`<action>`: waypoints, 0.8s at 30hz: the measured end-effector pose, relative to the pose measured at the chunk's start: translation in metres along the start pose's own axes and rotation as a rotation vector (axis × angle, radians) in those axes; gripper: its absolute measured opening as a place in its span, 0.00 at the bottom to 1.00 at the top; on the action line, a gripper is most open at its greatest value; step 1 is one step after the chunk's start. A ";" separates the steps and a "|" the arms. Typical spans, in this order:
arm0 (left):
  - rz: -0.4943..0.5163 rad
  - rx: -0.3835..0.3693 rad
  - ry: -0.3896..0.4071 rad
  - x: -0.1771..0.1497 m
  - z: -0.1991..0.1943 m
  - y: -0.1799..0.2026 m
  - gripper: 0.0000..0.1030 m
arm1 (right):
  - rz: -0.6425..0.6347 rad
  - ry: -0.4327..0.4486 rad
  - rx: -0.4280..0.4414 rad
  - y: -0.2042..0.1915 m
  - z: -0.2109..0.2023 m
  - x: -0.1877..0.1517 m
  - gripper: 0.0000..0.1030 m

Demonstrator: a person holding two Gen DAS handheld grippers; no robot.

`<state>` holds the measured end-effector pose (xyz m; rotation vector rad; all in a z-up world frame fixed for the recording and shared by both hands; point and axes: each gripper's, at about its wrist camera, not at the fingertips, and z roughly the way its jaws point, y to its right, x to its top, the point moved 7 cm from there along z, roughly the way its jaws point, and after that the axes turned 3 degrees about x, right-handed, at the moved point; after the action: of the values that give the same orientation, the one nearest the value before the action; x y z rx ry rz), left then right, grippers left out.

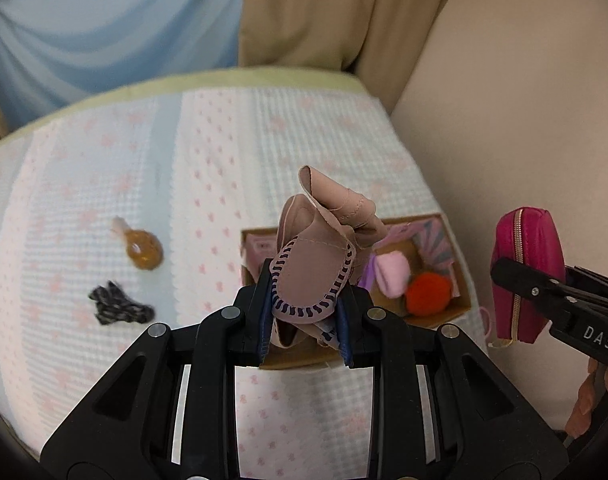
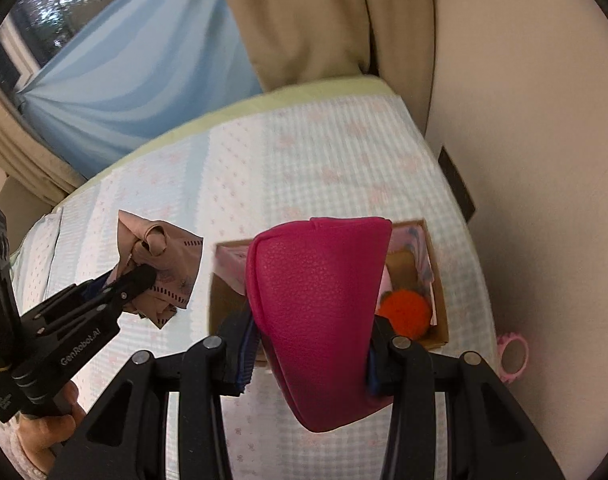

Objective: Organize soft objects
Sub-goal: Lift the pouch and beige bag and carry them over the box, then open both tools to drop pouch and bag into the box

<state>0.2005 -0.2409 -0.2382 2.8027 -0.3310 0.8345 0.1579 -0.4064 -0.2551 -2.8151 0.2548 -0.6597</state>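
Observation:
My left gripper (image 1: 306,320) is shut on a tan soft baby shoe (image 1: 316,264) with dark stitching, held above the bed in front of a cardboard box (image 1: 440,316). The shoe also shows in the right wrist view (image 2: 160,260). My right gripper (image 2: 308,356) is shut on a magenta zip pouch (image 2: 316,312), held over the box (image 2: 438,308); the pouch shows at the right of the left wrist view (image 1: 524,264). The box holds an orange pom-pom (image 1: 428,292), a pink soft piece (image 1: 392,272) and striped cloth.
On the patterned bedspread (image 1: 208,152) lie a brown drumstick toy (image 1: 142,248) and a black-and-white knitted piece (image 1: 118,304). A pink ring-shaped item (image 2: 514,354) lies at the bed's right edge by the beige wall. Curtains hang behind the bed.

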 end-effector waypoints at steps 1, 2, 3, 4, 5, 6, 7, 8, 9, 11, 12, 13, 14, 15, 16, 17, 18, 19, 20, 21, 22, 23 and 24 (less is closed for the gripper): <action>-0.005 0.006 -0.023 -0.001 0.017 0.003 0.22 | 0.007 -0.014 0.000 0.005 0.011 0.002 0.38; -0.011 0.008 -0.043 -0.003 0.032 0.004 0.22 | 0.019 -0.032 0.001 0.011 0.024 0.002 0.38; -0.014 0.011 -0.057 -0.005 0.042 0.004 0.22 | 0.034 -0.044 0.005 0.017 0.036 0.002 0.38; -0.016 0.016 -0.075 -0.007 0.057 0.003 0.22 | 0.050 -0.059 0.012 0.021 0.048 0.001 0.38; -0.015 0.023 -0.095 -0.009 0.074 0.003 0.22 | 0.067 -0.072 0.021 0.026 0.061 0.000 0.38; -0.013 0.029 -0.112 -0.012 0.089 0.000 0.22 | 0.081 -0.083 0.026 0.030 0.073 -0.002 0.38; -0.010 0.034 -0.129 -0.015 0.103 0.000 0.22 | 0.091 -0.099 0.026 0.034 0.085 -0.004 0.38; -0.004 0.040 -0.151 -0.018 0.121 -0.001 0.22 | 0.099 -0.112 0.027 0.038 0.094 -0.005 0.38; 0.001 0.045 -0.166 -0.019 0.133 -0.003 0.22 | 0.112 -0.126 0.032 0.041 0.104 -0.006 0.38; 0.021 0.052 -0.213 -0.025 0.160 -0.004 0.22 | 0.144 -0.158 0.047 0.047 0.120 -0.012 0.38; 0.029 0.055 -0.226 -0.026 0.167 -0.003 0.22 | 0.161 -0.173 0.051 0.049 0.127 -0.015 0.38; 0.041 0.059 -0.239 -0.028 0.175 -0.002 0.22 | 0.172 -0.187 0.055 0.049 0.131 -0.019 0.38; 0.057 0.062 -0.250 -0.029 0.181 -0.001 0.26 | 0.180 -0.201 0.062 0.049 0.135 -0.020 0.39; 0.071 0.066 -0.257 -0.030 0.185 -0.001 0.31 | 0.192 -0.217 0.074 0.050 0.139 -0.023 0.40; 0.086 0.069 -0.261 -0.031 0.186 0.000 0.54 | 0.205 -0.231 0.093 0.050 0.143 -0.025 0.41; 0.103 0.078 -0.259 -0.032 0.185 0.001 0.89 | 0.210 -0.238 0.101 0.051 0.146 -0.024 0.45; 0.124 0.085 -0.264 -0.035 0.185 0.002 1.00 | 0.212 -0.238 0.103 0.052 0.147 -0.024 0.56; 0.138 0.089 -0.271 -0.036 0.184 0.002 1.00 | 0.210 -0.224 0.095 0.054 0.145 -0.023 0.67; 0.154 0.101 -0.275 -0.037 0.183 0.002 1.00 | 0.205 -0.213 0.090 0.056 0.144 -0.021 0.93; 0.170 0.115 -0.258 -0.038 0.178 0.002 1.00 | 0.200 -0.200 0.090 0.057 0.142 -0.019 1.00; 0.179 0.109 -0.243 -0.038 0.173 0.003 1.00 | 0.197 -0.188 0.089 0.060 0.139 -0.017 1.00; 0.191 0.101 -0.242 -0.039 0.169 0.003 1.00 | 0.196 -0.185 0.081 0.063 0.137 -0.016 1.00; 0.197 0.105 -0.246 -0.041 0.167 0.002 1.00 | 0.196 -0.186 0.073 0.065 0.135 -0.016 1.00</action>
<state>0.2522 -0.2782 -0.3981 3.0135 -0.6268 0.5569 0.1977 -0.4391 -0.3971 -2.7122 0.4539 -0.3548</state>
